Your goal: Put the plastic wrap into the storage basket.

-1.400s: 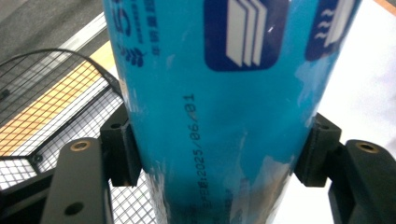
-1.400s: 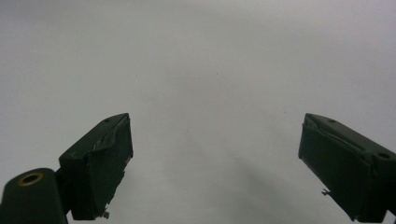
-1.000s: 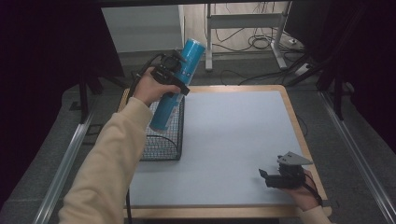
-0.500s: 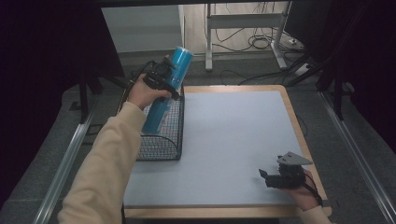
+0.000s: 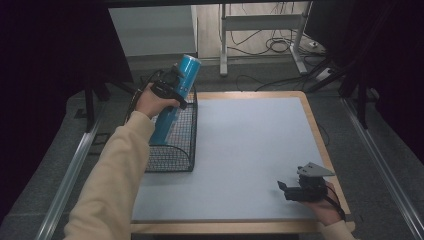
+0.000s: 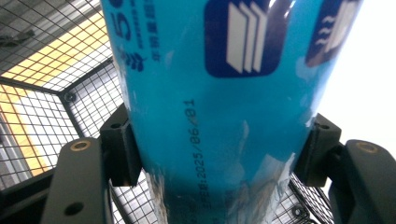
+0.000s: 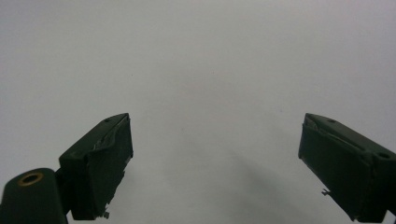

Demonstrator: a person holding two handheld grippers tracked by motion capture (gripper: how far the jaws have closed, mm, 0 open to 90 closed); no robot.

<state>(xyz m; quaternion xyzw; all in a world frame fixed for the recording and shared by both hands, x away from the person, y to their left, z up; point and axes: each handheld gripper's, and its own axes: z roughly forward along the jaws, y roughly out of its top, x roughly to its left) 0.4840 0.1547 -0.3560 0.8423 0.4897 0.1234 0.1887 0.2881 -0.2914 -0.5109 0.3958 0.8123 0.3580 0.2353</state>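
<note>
My left gripper (image 5: 172, 90) is clamped around a tall blue cylinder (image 5: 175, 98), jaws pressed to both its sides in the left gripper view. I see the cylinder (image 6: 219, 107) tilted, its top leaning away from me, its lower end down inside the black wire basket (image 5: 172, 157). The basket sits at the left edge of the grey mat (image 5: 240, 150), touching it. My right gripper (image 5: 292, 190) rests low on the mat's near right corner, well apart from the basket, jaws spread wide with bare mat (image 7: 210, 70) between them. The mat covers a wood-rimmed table (image 5: 320, 145)
</note>
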